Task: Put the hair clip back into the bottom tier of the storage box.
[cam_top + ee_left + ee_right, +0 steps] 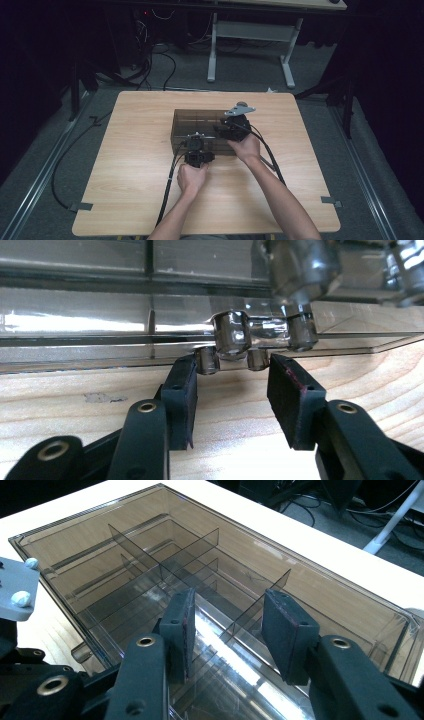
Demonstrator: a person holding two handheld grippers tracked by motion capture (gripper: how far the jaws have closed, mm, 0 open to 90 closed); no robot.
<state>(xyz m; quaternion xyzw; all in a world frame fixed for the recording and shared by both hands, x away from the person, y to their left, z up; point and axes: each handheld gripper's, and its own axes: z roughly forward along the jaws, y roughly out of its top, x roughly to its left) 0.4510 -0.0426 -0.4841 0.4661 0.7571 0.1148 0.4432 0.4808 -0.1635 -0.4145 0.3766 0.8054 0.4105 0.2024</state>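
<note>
A smoke-tinted clear plastic organiser box (192,120) with several thin dividers stands in the middle of the wooden table (130,165). My left gripper (196,141) lies low on the table against the box's near wall. In the left gripper view its pads (232,375) sit on either side of two small clear pegs of the latch (232,335) and touch them. My right gripper (226,129) hovers over the box's right half. In the right gripper view its jaws (227,625) stand apart above the dividers (165,565), with nothing pinched between them.
Cables trail from both grippers over the table's near edge (170,200). A white-legged desk (250,40) and loose cables (160,60) lie on the floor beyond the table. Bare wood surrounds the box on all sides.
</note>
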